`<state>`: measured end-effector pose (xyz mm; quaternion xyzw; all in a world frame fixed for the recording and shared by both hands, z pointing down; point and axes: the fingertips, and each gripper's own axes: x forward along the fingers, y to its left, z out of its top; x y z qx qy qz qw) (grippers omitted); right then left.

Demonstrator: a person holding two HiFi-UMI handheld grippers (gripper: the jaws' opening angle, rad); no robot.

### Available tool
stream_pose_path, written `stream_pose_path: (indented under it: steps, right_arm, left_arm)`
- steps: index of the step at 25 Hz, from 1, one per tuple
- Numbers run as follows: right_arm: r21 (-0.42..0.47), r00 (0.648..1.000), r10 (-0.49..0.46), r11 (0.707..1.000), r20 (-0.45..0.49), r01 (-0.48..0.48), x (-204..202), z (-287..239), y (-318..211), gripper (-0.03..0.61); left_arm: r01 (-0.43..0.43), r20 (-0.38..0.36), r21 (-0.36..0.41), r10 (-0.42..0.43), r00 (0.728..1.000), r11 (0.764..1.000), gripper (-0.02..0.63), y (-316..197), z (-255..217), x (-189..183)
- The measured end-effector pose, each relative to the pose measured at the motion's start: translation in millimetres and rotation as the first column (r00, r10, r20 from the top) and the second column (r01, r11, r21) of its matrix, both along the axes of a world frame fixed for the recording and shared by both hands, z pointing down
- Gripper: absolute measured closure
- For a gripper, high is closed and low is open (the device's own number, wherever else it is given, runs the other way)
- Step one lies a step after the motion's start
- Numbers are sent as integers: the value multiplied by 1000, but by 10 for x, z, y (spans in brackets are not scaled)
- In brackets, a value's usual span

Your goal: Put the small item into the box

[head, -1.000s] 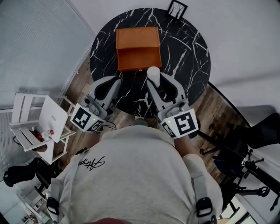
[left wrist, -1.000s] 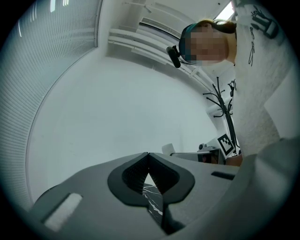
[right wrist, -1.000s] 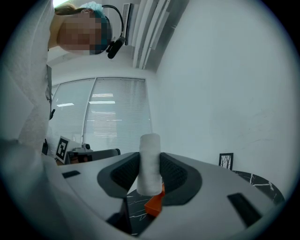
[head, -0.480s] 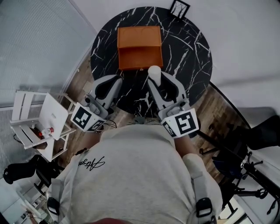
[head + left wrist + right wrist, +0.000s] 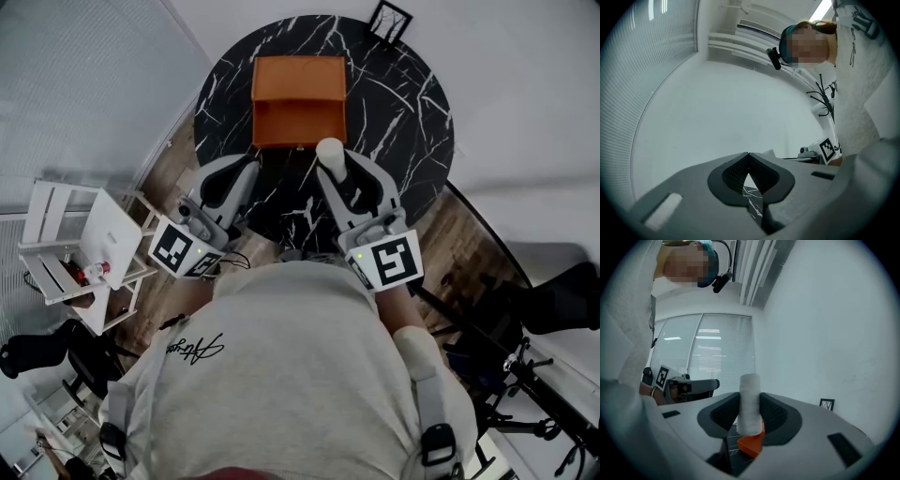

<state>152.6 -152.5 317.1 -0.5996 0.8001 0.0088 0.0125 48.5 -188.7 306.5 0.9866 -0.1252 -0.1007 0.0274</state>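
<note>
An open orange box [image 5: 298,101] stands on the far half of the round black marble table [image 5: 403,103]; its corner [image 5: 751,443] shows below the jaws in the right gripper view. My right gripper [image 5: 330,161] is shut on a white cylindrical roll [image 5: 329,154], held upright between the pads [image 5: 750,403] just in front of the box's near right corner. My left gripper [image 5: 246,174] hovers over the table's near left edge, its jaws shut with tips touching [image 5: 748,155] and nothing between them.
A small black picture frame [image 5: 388,21] stands at the table's far right edge. A white shelf unit [image 5: 80,258] holding a bottle sits on the wooden floor at left. Black stands and a dark chair [image 5: 548,309] crowd the right. White walls surround the table.
</note>
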Motion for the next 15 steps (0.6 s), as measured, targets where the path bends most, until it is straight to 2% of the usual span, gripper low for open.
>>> stream_pose_path:
  steps: [11,15]
  right_arm:
    - [-33,998,-49,998,-34,48,73,80,-162,443]
    - [-88,991,-69,994,-113,60,60,220,-202,443]
  left_arm:
    - [26,10,-6,-26,1000,1000,611,-43,26,79]
    - [44,12,-11,-44,999,999,611,-46,43,67]
